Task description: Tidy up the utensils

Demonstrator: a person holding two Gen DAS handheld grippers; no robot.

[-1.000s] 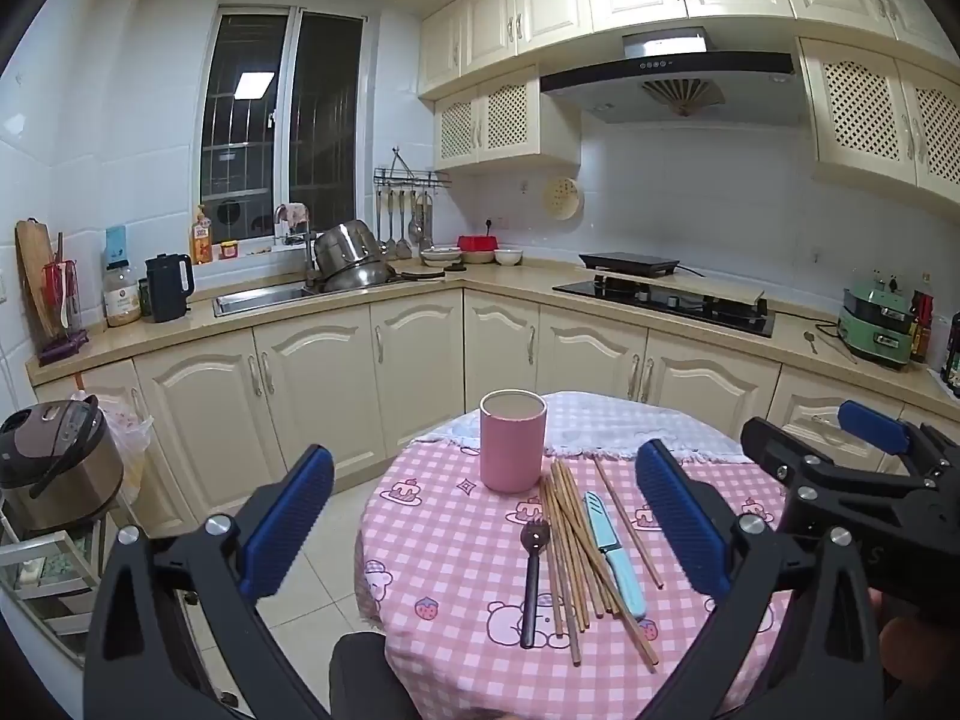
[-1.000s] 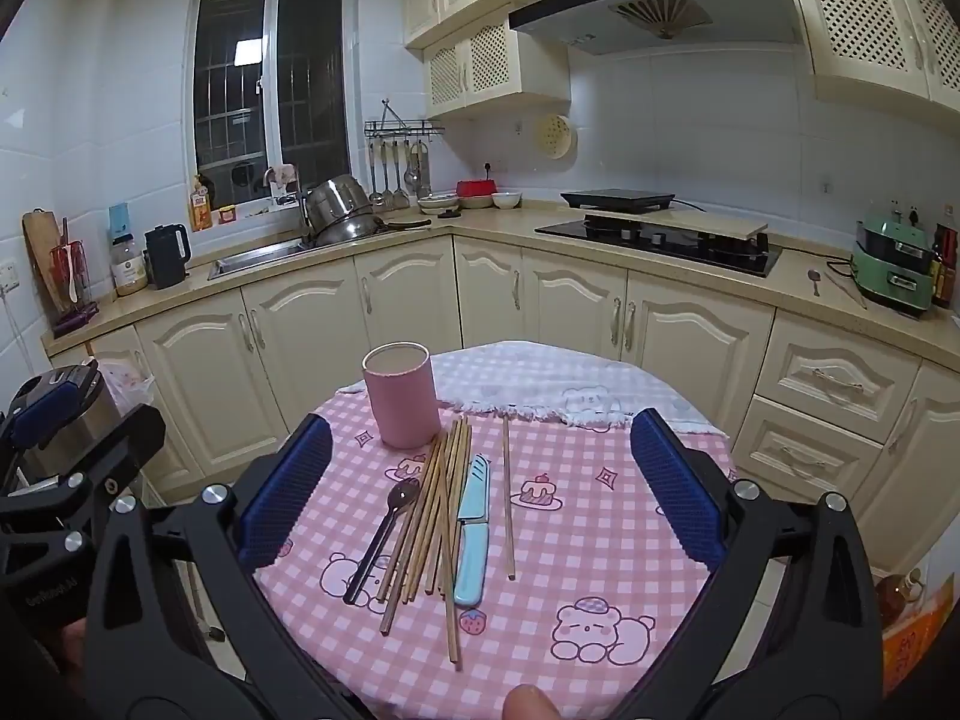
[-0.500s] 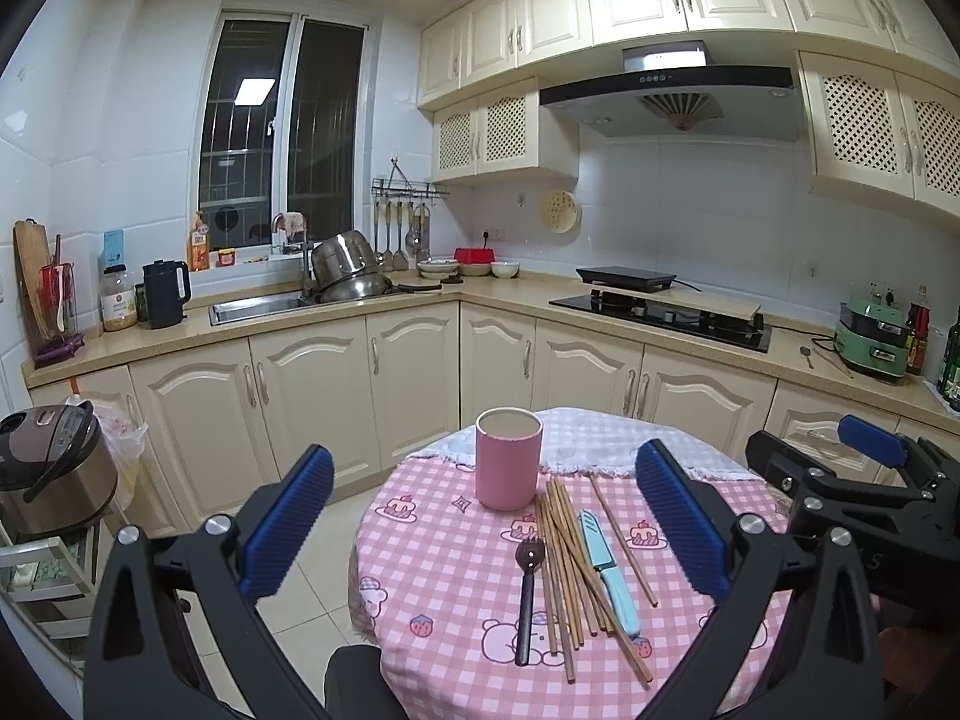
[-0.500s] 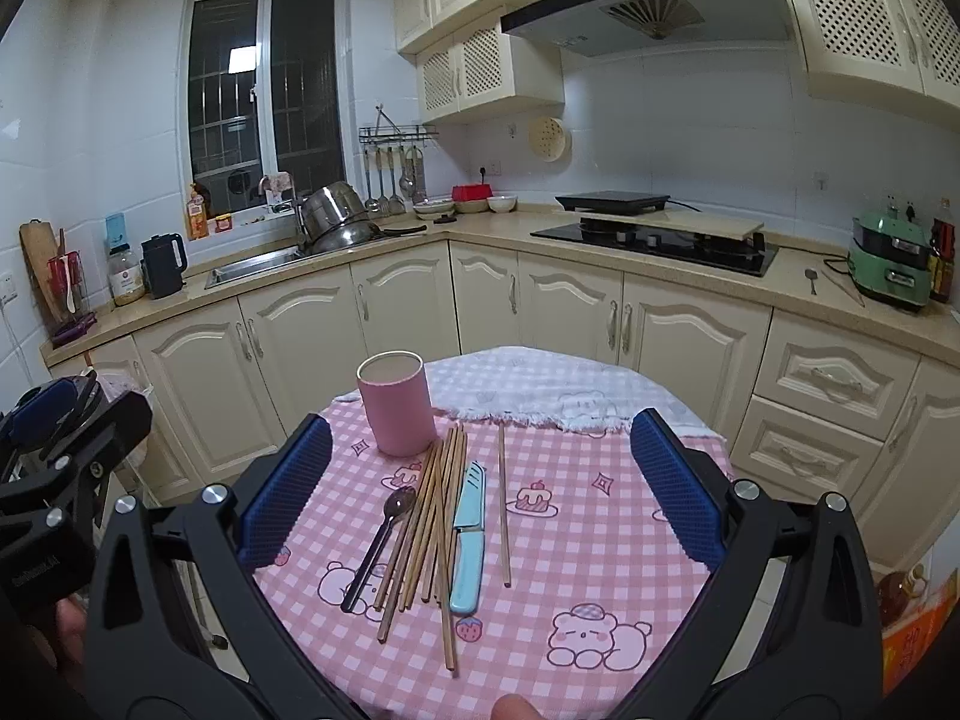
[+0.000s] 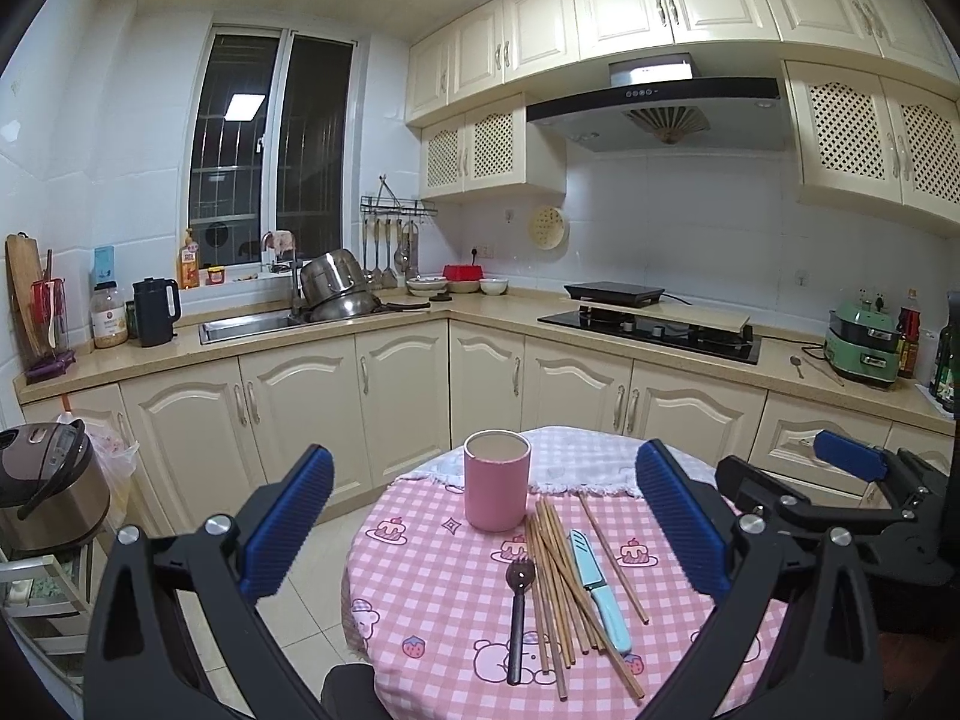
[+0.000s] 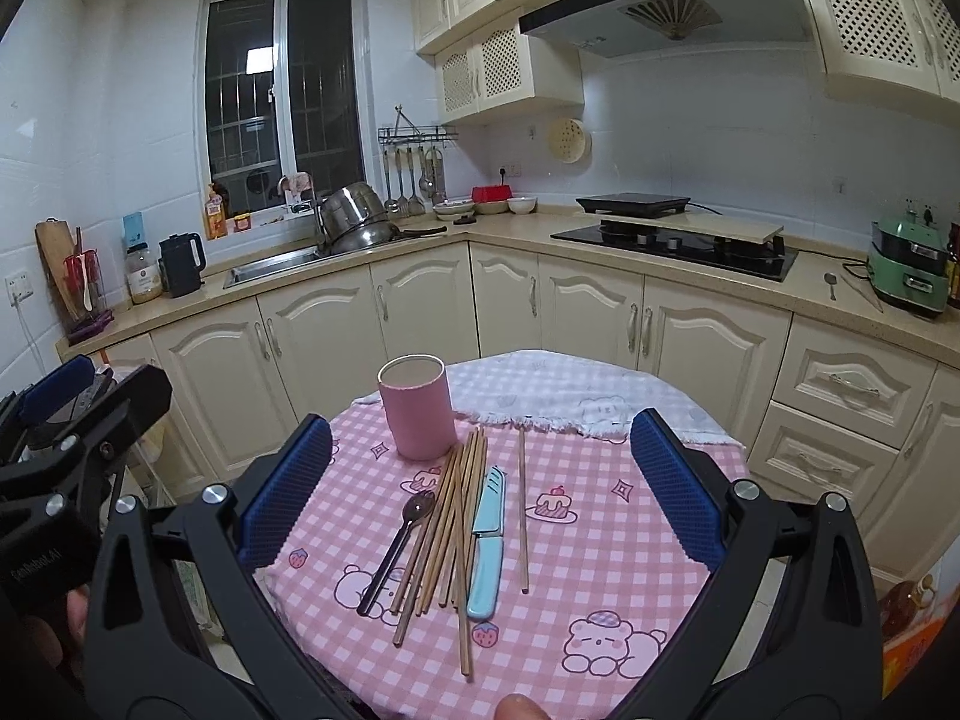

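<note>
Both views have pulled back and risen, so left tongs (image 5: 483, 519) and right tongs (image 6: 480, 483) hang spread and empty, while chopsticks (image 6: 451, 510), spoon (image 6: 399, 540) and knife (image 6: 485, 546) lie on the bench (image 6: 600, 540) at five o'clock of the pink cup (image 6: 415, 407) (nothing sorted yet).

From my remote station I log: pink checked tablecloth (image 6: 600, 546), woven cloth, matt, fringed white cloth beneath. Pink cup (image 6: 418, 414), matt, smooth. Chopsticks (image 6: 451, 516), bare wood. Spork (image 6: 396, 546), dark glossy plastic. Knife (image 6: 486, 546), pale blue smooth plastic. Gripper pads (image 6: 287, 483), blue ribbed rubber on matt black frames. Pots (image 6: 354, 222), shiny metal.
</note>
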